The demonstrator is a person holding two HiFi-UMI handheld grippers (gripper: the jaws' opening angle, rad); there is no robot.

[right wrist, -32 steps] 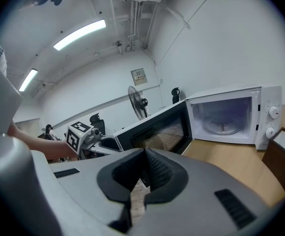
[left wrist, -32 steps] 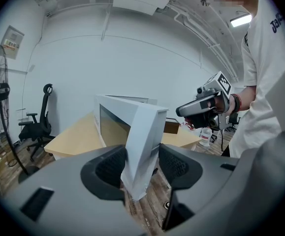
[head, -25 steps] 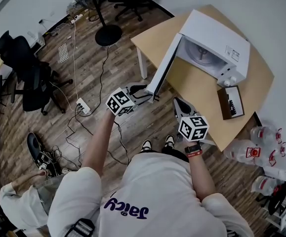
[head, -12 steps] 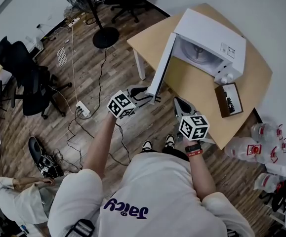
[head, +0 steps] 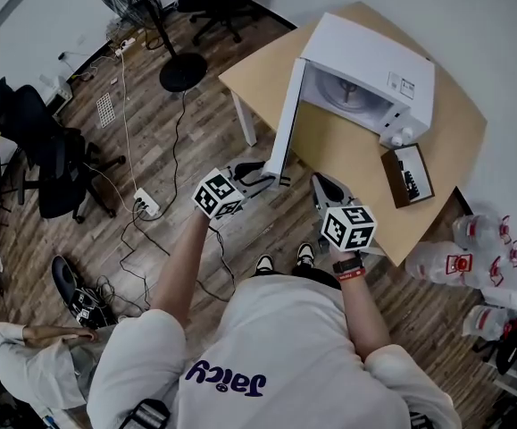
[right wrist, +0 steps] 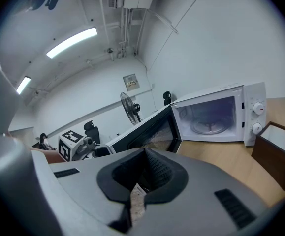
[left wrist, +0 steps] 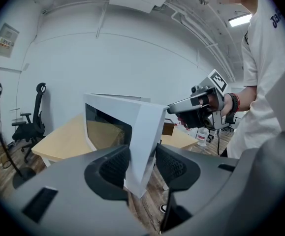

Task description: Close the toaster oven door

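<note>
A white toaster oven [head: 365, 70] stands on a light wooden table [head: 356, 164]. Its door [head: 287, 123] is swung wide open past the table's edge. My left gripper [head: 271, 179] is at the door's free lower corner. In the left gripper view, the door's edge [left wrist: 144, 136] lies between the jaws of this gripper [left wrist: 141, 163]. They are closing and I see no firm clamp. My right gripper [head: 319, 184] hovers shut and empty in front of the table. It faces the open oven [right wrist: 221, 117] and door [right wrist: 147, 129].
A brown box [head: 410, 175] lies on the table beside the oven. Water bottles [head: 459, 262] stand on the floor at the right. A standing fan [head: 173, 25], office chairs [head: 44, 141] and a power strip with cables [head: 144, 206] are on the left. A person [head: 26, 365] crouches at lower left.
The head view has drifted, so the table and oven sit slightly further left. Both grippers keep nearly the same places, the left one still at the door's corner.
</note>
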